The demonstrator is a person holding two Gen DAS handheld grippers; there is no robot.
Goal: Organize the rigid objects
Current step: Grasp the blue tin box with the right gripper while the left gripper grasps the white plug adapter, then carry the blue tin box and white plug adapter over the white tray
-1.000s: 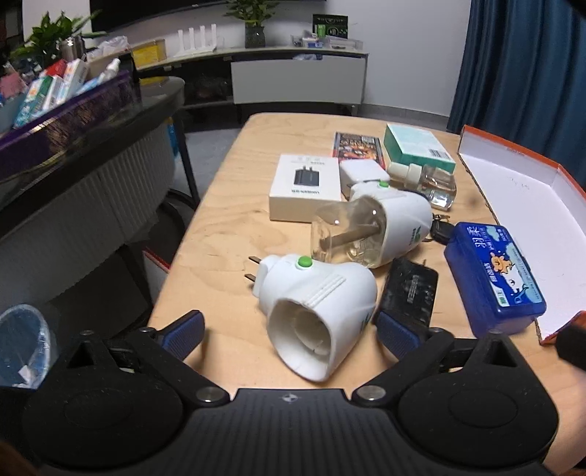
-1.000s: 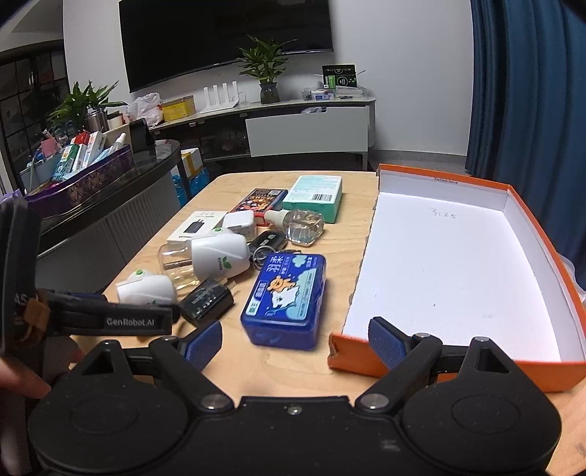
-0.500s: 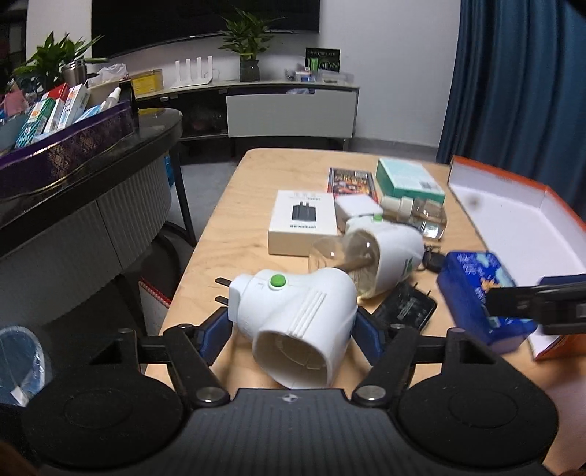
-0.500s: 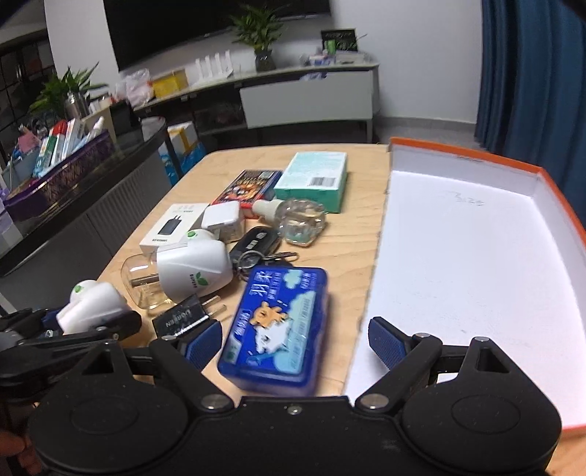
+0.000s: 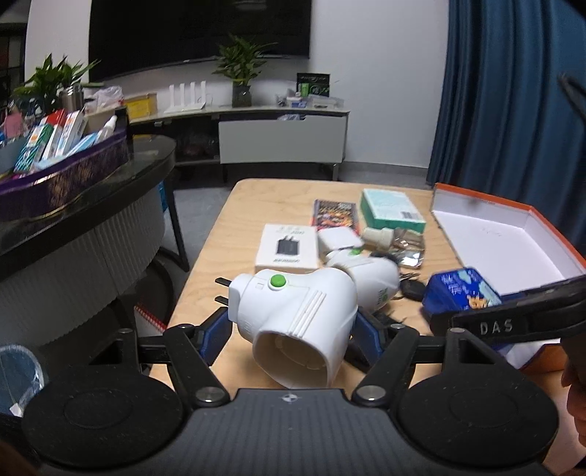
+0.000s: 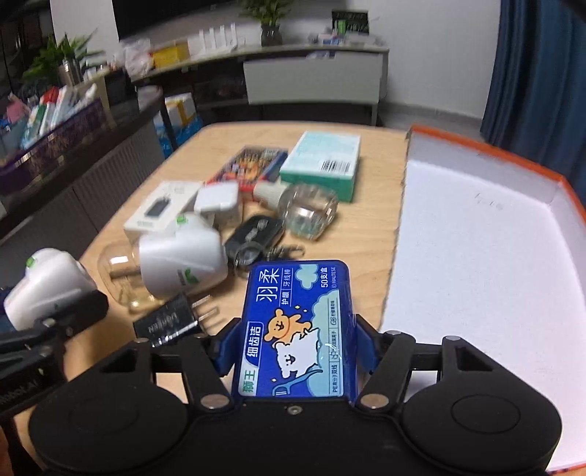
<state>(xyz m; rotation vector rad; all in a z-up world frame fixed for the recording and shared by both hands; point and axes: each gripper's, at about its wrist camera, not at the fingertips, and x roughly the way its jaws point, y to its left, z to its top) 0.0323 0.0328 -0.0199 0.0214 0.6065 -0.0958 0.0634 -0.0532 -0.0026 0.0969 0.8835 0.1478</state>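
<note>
The white-lined orange cardboard box [image 6: 476, 256] lies bare at the wooden counter's [image 6: 366, 234] edge. Two white plug-in diffusers: left gripper [image 5: 291, 326] clamps one [image 5: 296, 322]. Right gripper [image 6: 295, 348], having just closed, clamps the one blue floss box [image 6: 295, 329].

A living room: a large dark wall-mounted television [image 5: 197, 29] upper left, a long low media console [image 5: 256, 124] beneath, potted green plant [image 5: 240, 73], blue curtains [image 5: 512, 91] right.
</note>
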